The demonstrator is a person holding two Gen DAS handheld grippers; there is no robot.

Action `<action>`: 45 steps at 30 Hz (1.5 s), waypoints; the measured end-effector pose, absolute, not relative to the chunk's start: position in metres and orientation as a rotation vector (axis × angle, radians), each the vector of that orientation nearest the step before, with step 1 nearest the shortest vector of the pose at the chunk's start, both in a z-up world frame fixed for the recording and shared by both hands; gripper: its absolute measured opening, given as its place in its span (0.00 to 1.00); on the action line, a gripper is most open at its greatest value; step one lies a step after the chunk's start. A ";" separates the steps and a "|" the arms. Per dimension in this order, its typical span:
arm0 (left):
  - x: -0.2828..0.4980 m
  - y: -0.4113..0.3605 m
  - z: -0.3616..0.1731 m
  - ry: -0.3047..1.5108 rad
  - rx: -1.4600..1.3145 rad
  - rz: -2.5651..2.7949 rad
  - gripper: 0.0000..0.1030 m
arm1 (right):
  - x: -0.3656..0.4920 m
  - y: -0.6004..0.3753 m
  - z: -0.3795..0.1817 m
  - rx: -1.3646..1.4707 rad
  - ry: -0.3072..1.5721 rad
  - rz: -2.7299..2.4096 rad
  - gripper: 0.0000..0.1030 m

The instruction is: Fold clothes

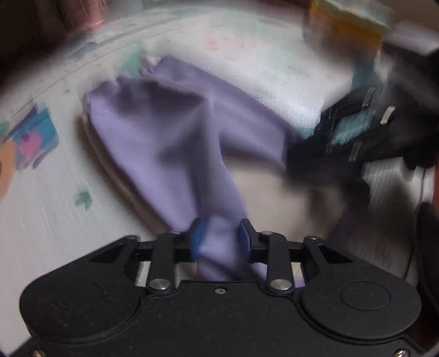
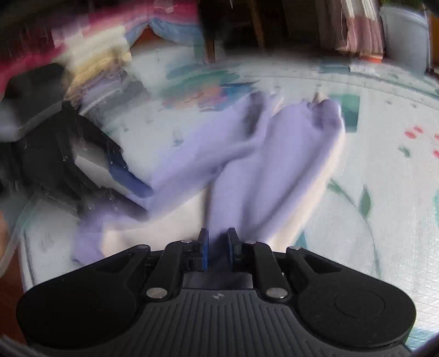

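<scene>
A purple garment lies spread on a printed floor mat, with pale cloth showing under it. My left gripper has a bunched strip of the garment filling the gap between its blue pads. My right gripper stands nearly closed on another part of the same purple garment, and the cloth runs away from it in two long folds. Each gripper shows in the other's view, the right gripper at the garment's right edge and the left gripper at its left edge. Both views are blurred.
The white floor mat carries coloured prints. A stack of folded clothes sits at the far right of the left wrist view. In the right wrist view a heap of clothes lies at the upper left and a white bin stands beyond the mat.
</scene>
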State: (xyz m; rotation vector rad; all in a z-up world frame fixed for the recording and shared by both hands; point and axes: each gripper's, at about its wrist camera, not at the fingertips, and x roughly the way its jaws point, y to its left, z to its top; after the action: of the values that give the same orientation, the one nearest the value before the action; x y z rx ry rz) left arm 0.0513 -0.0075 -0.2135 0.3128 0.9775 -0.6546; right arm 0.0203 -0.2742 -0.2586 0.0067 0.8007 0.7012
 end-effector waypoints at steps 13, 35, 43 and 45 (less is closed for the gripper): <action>0.042 -0.052 -0.277 0.832 0.506 -0.823 0.52 | -0.016 -0.237 -0.240 -0.345 0.761 0.793 0.37; 0.178 -0.137 -0.445 0.916 0.111 -0.609 0.19 | 0.107 -0.193 -0.226 -0.403 0.654 0.788 0.25; 0.176 -0.160 -0.475 0.882 0.197 -0.639 0.19 | 0.081 -0.191 -0.244 -0.467 0.550 0.812 0.28; 0.174 -0.166 -0.484 0.906 0.202 -0.621 0.20 | 0.083 -0.181 -0.267 -0.541 0.627 0.819 0.32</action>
State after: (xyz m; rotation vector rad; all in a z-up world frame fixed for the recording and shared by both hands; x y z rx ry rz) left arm 0.1744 -0.1658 -0.4842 0.2021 0.9063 -0.6211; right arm 0.0830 -0.1805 -0.2666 -0.5414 0.6269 0.8188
